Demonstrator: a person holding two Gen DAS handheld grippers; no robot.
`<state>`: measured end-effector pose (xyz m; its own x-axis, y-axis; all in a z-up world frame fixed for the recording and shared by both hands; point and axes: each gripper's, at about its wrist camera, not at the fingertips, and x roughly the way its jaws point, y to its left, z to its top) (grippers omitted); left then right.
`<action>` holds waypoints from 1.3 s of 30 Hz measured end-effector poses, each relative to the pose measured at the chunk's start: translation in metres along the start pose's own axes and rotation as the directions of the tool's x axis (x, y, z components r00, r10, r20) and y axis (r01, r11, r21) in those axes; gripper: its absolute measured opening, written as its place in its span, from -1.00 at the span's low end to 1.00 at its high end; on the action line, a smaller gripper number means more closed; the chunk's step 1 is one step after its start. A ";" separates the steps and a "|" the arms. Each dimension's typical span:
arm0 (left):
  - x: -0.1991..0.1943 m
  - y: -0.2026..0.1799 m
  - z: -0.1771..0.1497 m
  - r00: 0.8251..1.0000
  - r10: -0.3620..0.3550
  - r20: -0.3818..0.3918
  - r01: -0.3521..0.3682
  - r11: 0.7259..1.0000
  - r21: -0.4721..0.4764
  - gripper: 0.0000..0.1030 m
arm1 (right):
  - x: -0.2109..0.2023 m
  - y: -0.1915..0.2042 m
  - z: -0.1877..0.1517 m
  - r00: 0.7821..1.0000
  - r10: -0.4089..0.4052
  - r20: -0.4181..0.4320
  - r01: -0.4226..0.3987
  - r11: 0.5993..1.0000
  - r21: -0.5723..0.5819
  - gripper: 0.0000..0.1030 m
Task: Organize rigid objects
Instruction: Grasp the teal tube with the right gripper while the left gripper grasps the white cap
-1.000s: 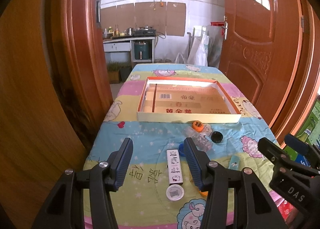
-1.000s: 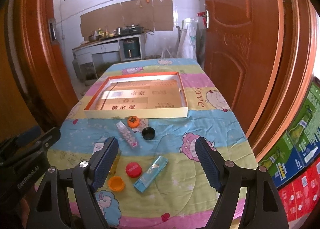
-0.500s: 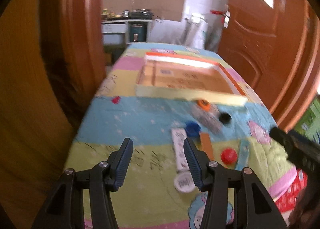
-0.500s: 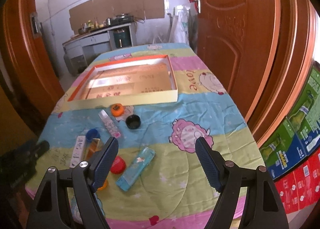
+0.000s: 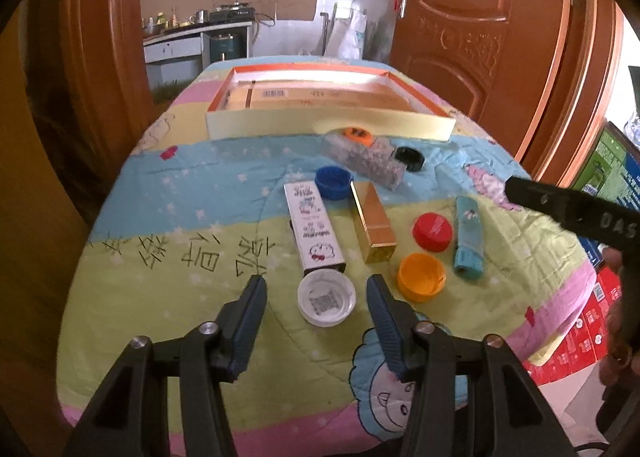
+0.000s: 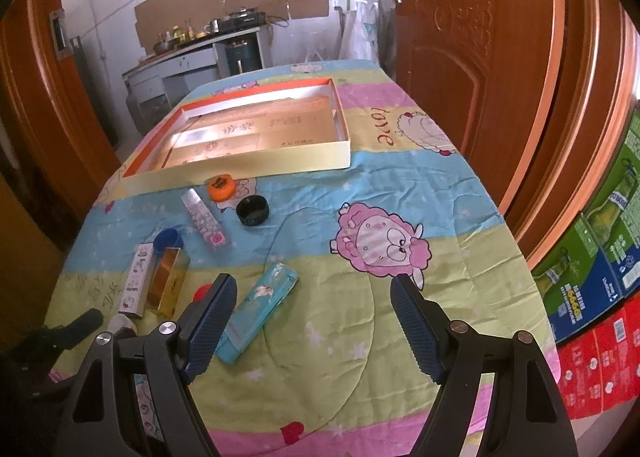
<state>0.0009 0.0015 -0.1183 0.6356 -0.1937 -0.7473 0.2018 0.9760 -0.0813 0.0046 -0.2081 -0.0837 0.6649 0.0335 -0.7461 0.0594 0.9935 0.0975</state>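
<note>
White cap [image 5: 326,298] sits between my left gripper [image 5: 316,289] fingers, which are spread wide and holding nothing, so I judge that is the pick. I would drop straight down, keep clear of the white carton [image 5: 314,232] just beyond it, and close evenly on the rim. My right gripper [image 6: 312,291] is wide and empty, the teal tube [image 6: 260,311] beside its left finger; the tray [image 5: 328,125] lies well beyond.

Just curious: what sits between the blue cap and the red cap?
A gold box lies between the blue cap and red cap, seen in the left wrist view.
</note>
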 end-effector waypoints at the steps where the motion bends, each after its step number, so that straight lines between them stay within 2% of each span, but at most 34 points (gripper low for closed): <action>1: 0.002 0.001 -0.001 1.000 0.001 -0.010 -0.001 1.000 -0.001 -0.19 | 0.000 0.000 0.000 1.000 0.000 0.000 0.000 1.000 -0.001 0.56; 3: 0.002 0.000 -0.003 0.999 0.033 0.012 -0.033 0.999 0.019 -0.40 | 0.001 -0.001 -0.001 1.000 0.003 -0.008 -0.003 1.000 0.002 0.56; 8: 0.000 0.001 -0.004 0.999 0.044 0.027 -0.044 0.999 0.024 -0.40 | 0.012 0.002 -0.009 0.998 0.034 -0.052 -0.034 0.999 0.008 0.55; 15: -0.012 0.000 0.000 0.996 0.056 0.067 -0.058 0.998 0.025 -0.40 | 0.031 0.010 -0.010 0.998 -0.020 -0.061 0.020 1.000 0.010 0.08; 21: -0.016 0.000 0.002 0.996 0.050 0.075 -0.053 0.998 0.029 -0.40 | 0.047 0.026 -0.008 0.996 0.011 -0.091 -0.009 1.000 0.019 0.05; 24: -0.017 0.001 0.001 0.996 0.047 0.078 -0.049 0.999 0.023 -0.40 | 0.050 0.042 -0.013 0.997 -0.031 -0.077 0.028 0.999 -0.044 0.03; 25: -0.017 0.002 0.001 0.996 0.047 0.078 -0.049 0.999 0.022 -0.40 | 0.049 0.046 -0.014 0.997 -0.048 -0.068 0.043 0.997 -0.067 -0.18; 30: -0.021 0.008 0.001 0.995 0.048 0.082 -0.049 0.999 0.001 -0.40 | 0.043 0.044 -0.020 0.998 -0.042 -0.054 0.037 0.995 -0.098 -0.56; 39: -0.029 0.010 0.014 0.994 0.037 0.104 -0.036 0.999 -0.011 -0.40 | 0.024 0.026 -0.012 0.998 0.062 -0.028 -0.063 0.998 -0.028 -0.57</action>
<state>-0.0057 0.0155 -0.0883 0.7171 -0.1662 -0.6769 0.1699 0.9835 -0.0615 0.0132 -0.1801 -0.1076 0.6461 0.0985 -0.7568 -0.0039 0.9921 0.1258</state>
